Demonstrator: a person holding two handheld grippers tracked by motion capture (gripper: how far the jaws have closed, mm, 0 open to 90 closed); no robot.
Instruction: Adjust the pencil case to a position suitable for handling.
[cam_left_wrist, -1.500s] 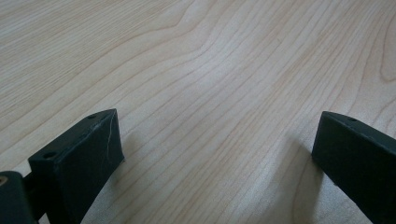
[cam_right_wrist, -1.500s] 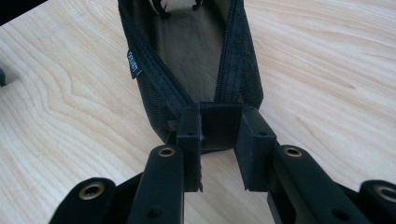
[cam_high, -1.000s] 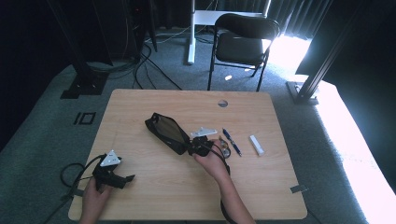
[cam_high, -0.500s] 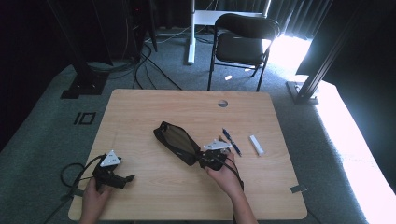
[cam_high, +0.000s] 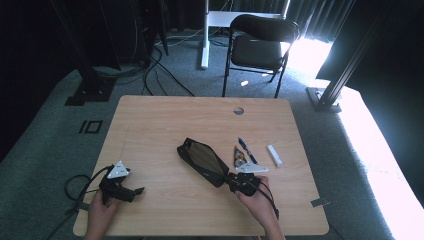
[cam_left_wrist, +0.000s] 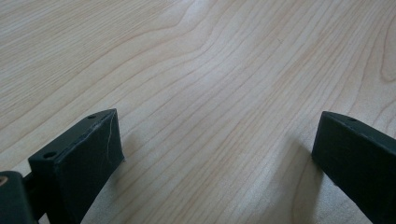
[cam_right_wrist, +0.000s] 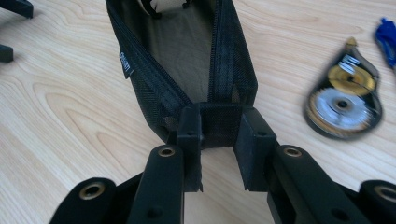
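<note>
High view: right gripper (cam_high: 231, 181), clamped on pouch (cam_high: 202, 160) end, is dragging it nearer; left gripper (cam_high: 136, 191) is idling agape.

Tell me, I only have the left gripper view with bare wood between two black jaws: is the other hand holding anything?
Observer: Yes. The right claw is shut on the end of a black mesh pouch.
Operator: Is the pouch zipped?
Observer: No, it gapes open along its top; the right gripper view looks into it.
Operator: Anything else on the table?
Observer: A round tape dispenser lies beside the pouch, with a blue pen and a small white stick past it.
Operator: Where is the left claw?
Observer: The left claw is open, near the table's front left corner, apart from everything.
</note>
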